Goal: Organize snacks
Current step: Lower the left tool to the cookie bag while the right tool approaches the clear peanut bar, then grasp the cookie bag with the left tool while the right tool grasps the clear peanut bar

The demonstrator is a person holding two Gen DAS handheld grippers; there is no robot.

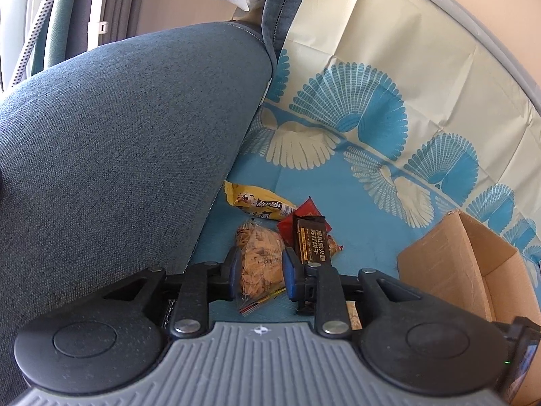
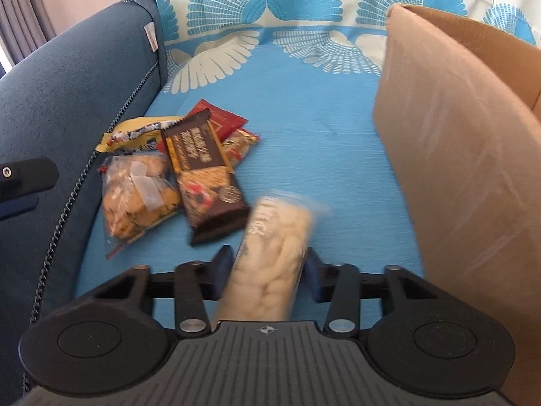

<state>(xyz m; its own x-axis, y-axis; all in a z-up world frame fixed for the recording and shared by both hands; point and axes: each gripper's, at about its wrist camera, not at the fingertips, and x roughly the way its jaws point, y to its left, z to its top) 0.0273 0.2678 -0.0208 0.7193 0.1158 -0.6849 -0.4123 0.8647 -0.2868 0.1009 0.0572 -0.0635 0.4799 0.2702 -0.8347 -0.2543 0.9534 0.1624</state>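
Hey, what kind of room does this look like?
Probably a home living room: a grey-blue sofa cushion, curtains behind it, and snack packets beside a cardboard box on a patterned blue cloth.

A blue cloth (image 2: pixel 304 108) with white and blue fan patterns covers the surface, filling the middle of both views. On it, left of centre, lies a small heap of snacks: a clear bag of biscuits (image 2: pixel 138 196), a dark brown cracker pack (image 2: pixel 206 176), a yellow packet (image 1: pixel 260 204) and a red packet (image 2: pixel 225 121). A cardboard box (image 2: pixel 456 169) stands on the cloth at the right.
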